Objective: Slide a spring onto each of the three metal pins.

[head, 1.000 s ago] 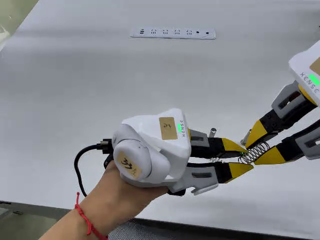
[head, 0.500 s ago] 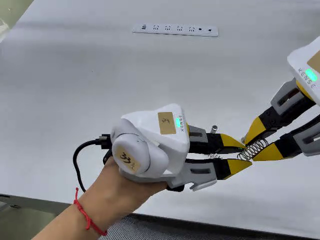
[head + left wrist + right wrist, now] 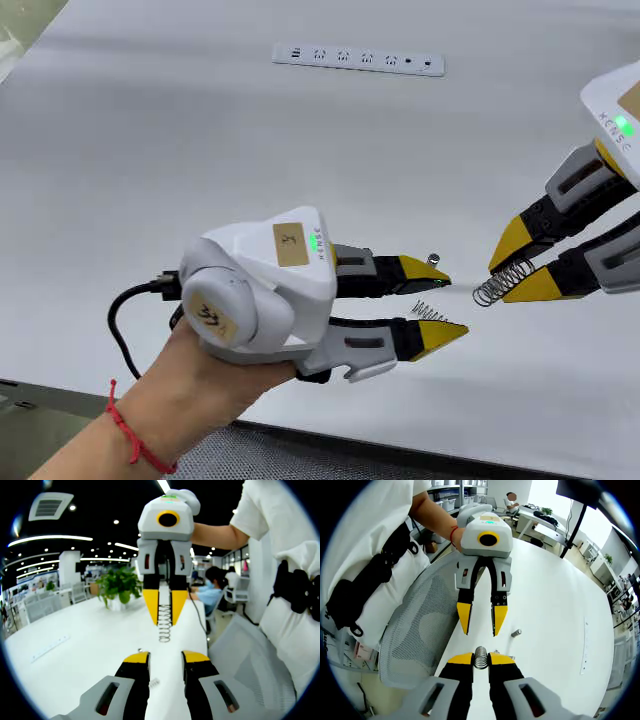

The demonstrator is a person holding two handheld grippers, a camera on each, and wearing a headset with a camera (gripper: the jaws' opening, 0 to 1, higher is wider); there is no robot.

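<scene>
A coiled metal spring (image 3: 499,281) hangs above the white table, and my right gripper (image 3: 503,280) is shut on its upper end. In the left gripper view the same spring (image 3: 164,625) hangs down from the right gripper (image 3: 164,621). My left gripper (image 3: 449,303) is open, a short way left of the spring, with nothing between its jaws. One short metal pin (image 3: 433,259) stands on the table just beyond the left gripper's far jaw. A second small spring (image 3: 428,312) lies on the table between the left gripper's jaws. The right gripper view has the held spring (image 3: 480,656) and the pin (image 3: 516,633).
A white power strip (image 3: 360,60) lies at the far side of the table (image 3: 200,170). The table's near edge runs just under the left hand. A grey mesh chair (image 3: 420,630) stands by that edge, and a person in white is close beside it.
My left gripper has drawn back to the left, away from the spring, and its jaws stand wider. The right gripper still holds the spring and has barely moved.
</scene>
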